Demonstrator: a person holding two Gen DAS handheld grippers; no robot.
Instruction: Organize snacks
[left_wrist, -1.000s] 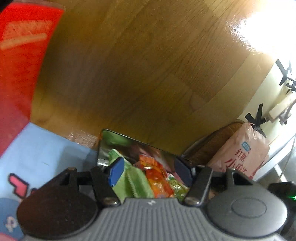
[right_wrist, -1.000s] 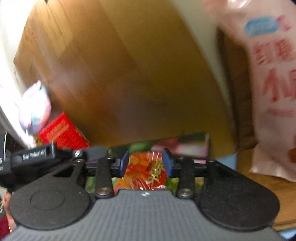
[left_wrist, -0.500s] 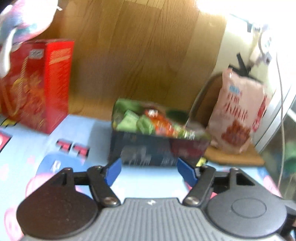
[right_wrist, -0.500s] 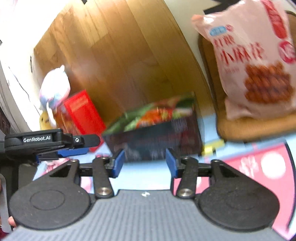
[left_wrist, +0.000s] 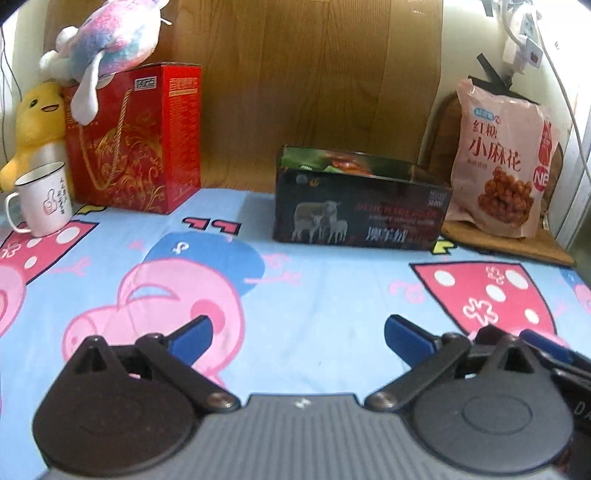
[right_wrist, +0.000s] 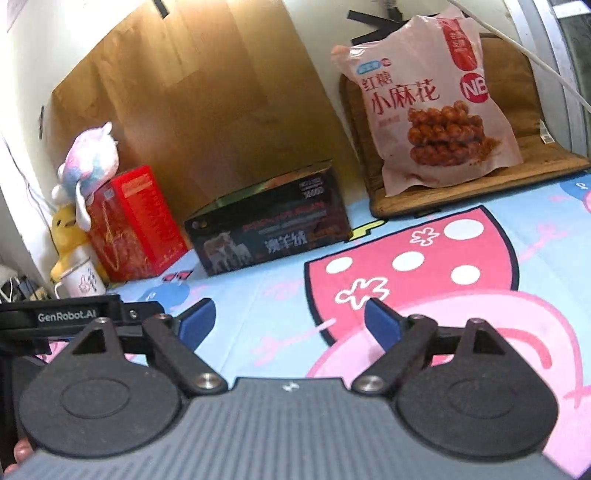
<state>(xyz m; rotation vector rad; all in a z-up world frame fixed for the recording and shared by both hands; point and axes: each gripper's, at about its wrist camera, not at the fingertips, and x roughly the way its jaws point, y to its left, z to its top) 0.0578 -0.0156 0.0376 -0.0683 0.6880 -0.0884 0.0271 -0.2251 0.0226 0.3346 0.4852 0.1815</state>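
A dark open box with sheep printed on its side stands at the back of the cartoon-print tablecloth; snack packets show just over its rim. It also shows in the right wrist view. My left gripper is open and empty, low over the cloth, well in front of the box. My right gripper is open and empty too, to the right of the left one, whose body shows at the left edge.
A pink snack bag leans on a brown cushion at the back right. A red gift box with plush toys and a white mug stand at the back left. A wood-pattern board backs the table.
Both grippers have pulled back from over the box and dropped low over the cloth. The right gripper, earlier closed on an orange packet above the box, now stands open and empty.
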